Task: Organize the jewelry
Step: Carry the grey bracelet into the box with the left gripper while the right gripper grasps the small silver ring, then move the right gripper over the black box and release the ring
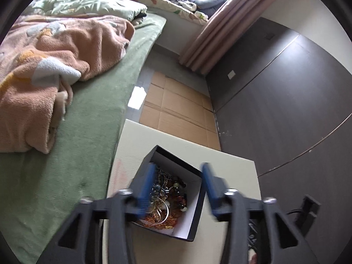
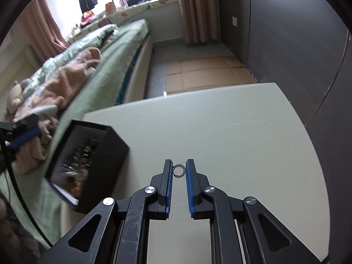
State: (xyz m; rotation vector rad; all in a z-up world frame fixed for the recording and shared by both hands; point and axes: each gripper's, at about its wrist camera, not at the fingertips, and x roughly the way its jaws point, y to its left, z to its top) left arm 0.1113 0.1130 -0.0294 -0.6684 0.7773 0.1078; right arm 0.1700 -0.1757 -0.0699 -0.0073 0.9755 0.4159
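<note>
My right claw (image 2: pixel 178 168) pinches a thin silver ring (image 2: pixel 178 171) above the desk (image 2: pixel 220 132); my left claw (image 1: pixel 179 189) hangs open over the black box (image 1: pixel 193 217) of tangled beads.

One black box (image 1: pixel 193 217) stands on one pale tabletop (image 2: pixel 220 132), and the tangled beads and chains (image 1: pixel 167 189) heaped inside it are too many and too knotted to count. One small silver ring (image 2: pixel 178 170) sits apart from the heap. Two grippers are about: the left gripper (image 1: pixel 178 189) and the right gripper (image 2: pixel 178 168). One bed (image 1: pixel 92 132) carries two blankets, one peach (image 1: pixel 44 70), one pale green (image 1: pixel 88 4).
</note>
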